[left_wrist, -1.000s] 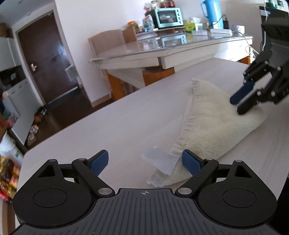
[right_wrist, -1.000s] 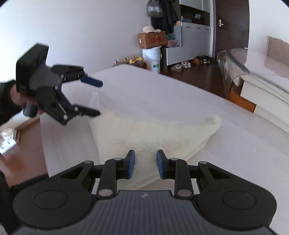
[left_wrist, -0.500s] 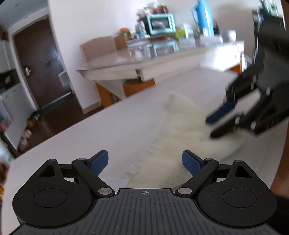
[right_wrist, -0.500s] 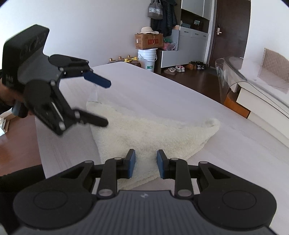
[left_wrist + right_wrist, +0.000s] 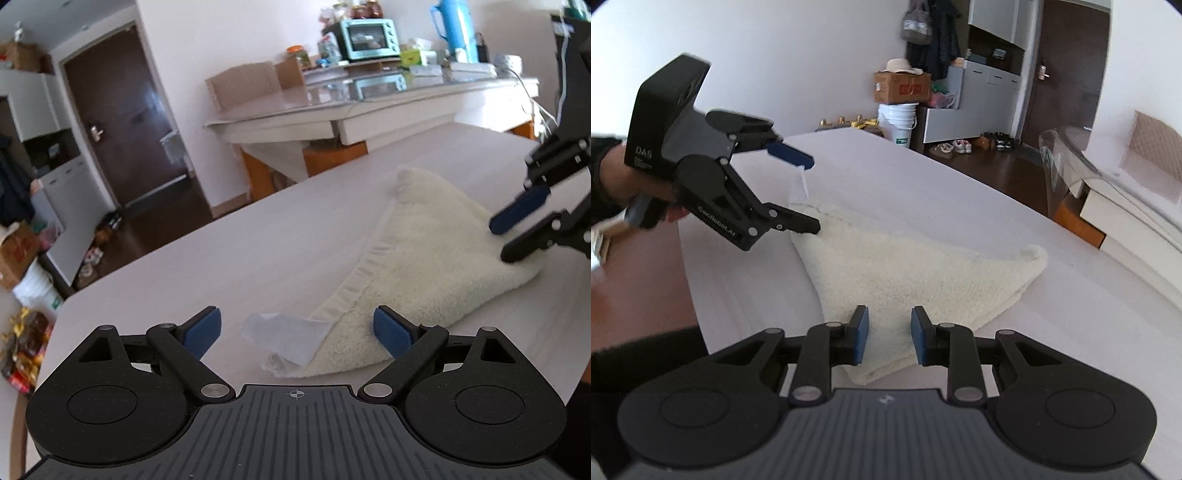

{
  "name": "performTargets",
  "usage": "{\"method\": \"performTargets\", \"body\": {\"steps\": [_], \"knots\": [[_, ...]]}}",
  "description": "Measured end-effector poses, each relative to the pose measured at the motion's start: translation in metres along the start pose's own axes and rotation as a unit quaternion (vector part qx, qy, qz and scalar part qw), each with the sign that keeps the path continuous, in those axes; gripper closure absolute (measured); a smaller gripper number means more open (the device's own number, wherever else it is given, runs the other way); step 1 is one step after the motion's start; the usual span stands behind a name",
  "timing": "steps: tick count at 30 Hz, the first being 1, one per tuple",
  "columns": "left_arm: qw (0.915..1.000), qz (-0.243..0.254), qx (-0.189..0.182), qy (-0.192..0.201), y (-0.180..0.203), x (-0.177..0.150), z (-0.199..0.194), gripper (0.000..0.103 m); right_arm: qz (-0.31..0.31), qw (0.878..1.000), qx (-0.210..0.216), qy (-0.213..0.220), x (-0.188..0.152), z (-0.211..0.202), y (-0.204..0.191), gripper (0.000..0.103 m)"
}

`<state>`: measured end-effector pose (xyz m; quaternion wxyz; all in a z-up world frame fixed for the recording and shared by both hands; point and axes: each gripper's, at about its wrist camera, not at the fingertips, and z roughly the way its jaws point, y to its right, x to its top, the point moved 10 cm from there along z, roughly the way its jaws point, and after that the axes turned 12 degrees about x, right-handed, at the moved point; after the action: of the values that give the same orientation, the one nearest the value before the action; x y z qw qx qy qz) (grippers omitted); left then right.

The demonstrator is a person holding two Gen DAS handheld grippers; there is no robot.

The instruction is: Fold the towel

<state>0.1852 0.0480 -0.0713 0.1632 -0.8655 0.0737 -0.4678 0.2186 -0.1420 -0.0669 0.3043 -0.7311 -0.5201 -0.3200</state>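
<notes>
Partly, the towel hides behind the right gripper.

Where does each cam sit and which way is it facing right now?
Left wrist: on the left gripper, looking forward and down past its wide-open fingers at the towel's tagged corner on the white table, dining table and door behind; the right gripper enters from the right.
Right wrist: on the right gripper, looking down at the towel's near corner; the left gripper and a hand show at left.
Shared: the towel, the table, and each shows the other gripper.
</notes>
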Motion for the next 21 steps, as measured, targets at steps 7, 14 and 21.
{"method": "performTargets", "body": {"steps": [7, 14, 21], "knots": [[0.9947, -0.085, -0.028, -0.051, -0.014, -0.013, -0.003, 0.010, 0.026, 1.000, -0.010, 0.004, -0.009, -0.002, -0.001, 0.073], [0.9953, -0.079, -0.008, -0.055, -0.016, -0.013, 0.012, 0.010, 0.056, 0.997, -0.044, 0.017, -0.008, 0.002, -0.011, 0.071], [0.9973, -0.055, -0.004, -0.048, -0.024, -0.003, 0.030, 0.009, 0.095, 0.992, -0.083, 0.032, -0.002, 0.011, -0.027, 0.071]]}}
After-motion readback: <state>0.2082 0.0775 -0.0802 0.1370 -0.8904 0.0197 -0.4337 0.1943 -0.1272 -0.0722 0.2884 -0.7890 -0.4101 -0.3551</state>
